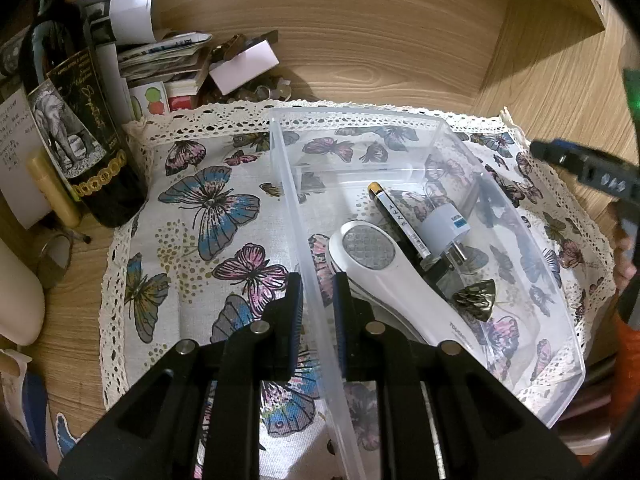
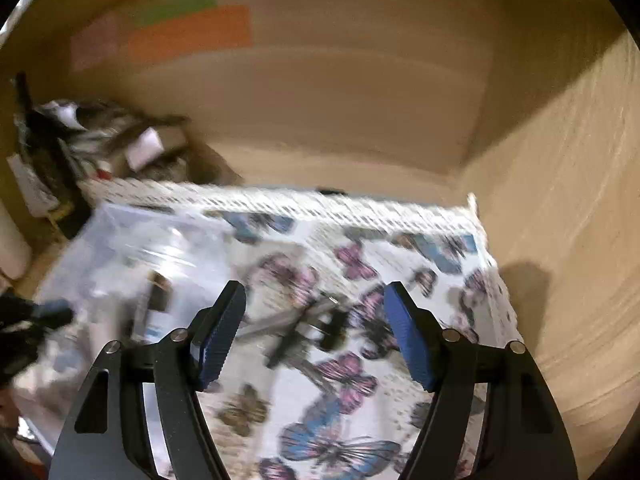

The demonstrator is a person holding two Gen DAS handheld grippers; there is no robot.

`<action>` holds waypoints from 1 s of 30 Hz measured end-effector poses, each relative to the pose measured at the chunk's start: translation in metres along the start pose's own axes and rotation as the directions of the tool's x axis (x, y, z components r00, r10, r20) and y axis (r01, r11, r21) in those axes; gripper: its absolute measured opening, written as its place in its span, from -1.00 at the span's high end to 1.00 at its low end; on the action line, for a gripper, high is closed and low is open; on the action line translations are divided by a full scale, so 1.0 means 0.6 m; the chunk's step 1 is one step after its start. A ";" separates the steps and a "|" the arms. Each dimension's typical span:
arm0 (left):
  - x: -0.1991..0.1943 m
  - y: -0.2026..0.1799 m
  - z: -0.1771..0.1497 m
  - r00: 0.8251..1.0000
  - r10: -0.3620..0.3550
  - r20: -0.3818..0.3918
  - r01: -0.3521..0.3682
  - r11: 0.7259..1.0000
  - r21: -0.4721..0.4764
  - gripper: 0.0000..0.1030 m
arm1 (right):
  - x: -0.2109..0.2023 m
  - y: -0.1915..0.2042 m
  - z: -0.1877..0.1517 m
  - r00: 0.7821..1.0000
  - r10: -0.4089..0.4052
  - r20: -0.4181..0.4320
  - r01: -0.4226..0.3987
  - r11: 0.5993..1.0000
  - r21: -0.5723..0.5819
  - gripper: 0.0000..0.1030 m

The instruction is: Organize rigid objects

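My left gripper [image 1: 317,300] clamps the clear plastic bin's [image 1: 532,248] wall; my right gripper [image 2: 315,328], jaws apart, must next close on the blurred metal tool [image 2: 304,328] at 12 o'clock.

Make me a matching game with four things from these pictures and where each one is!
Things:
1. pen
2. bottle
3. left gripper
4. orange paper

Places:
A. stuck on the back wall
B. around the bin's side wall
C. lying inside the bin
D. standing left of the butterfly cloth

Pairs: 1-C, 2-D, 3-B, 4-A
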State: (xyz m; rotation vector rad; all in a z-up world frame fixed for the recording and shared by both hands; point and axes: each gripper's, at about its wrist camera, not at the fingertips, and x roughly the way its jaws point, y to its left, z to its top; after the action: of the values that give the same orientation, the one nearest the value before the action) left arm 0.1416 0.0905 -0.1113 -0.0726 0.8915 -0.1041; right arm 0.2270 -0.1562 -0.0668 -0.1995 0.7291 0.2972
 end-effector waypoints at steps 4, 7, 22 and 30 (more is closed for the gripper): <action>0.000 -0.001 -0.001 1.000 0.000 0.000 0.000 1.000 0.000 0.75 | 0.034 -0.022 -0.023 0.998 -0.018 -0.058 0.020 0.999 0.029 -0.33; -0.001 -0.002 -0.001 1.000 0.002 0.000 -0.002 1.000 0.001 0.75 | 0.058 -0.032 -0.034 0.995 -0.010 -0.102 0.014 0.999 0.039 -0.28; -0.001 0.002 -0.002 1.000 -0.011 -0.001 0.011 1.000 -0.011 0.75 | 0.131 -0.023 -0.040 0.971 0.078 -0.228 -0.070 0.997 0.043 0.69; -0.001 0.005 0.000 1.000 -0.005 0.003 0.005 1.000 -0.004 0.75 | 0.101 -0.030 -0.043 0.982 0.034 -0.184 -0.029 0.999 0.029 0.73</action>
State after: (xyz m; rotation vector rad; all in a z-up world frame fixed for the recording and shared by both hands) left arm 0.1413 0.0937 -0.1110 -0.0786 0.8890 -0.1074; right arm 0.2601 -0.1686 -0.1257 -0.1919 0.9200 0.3019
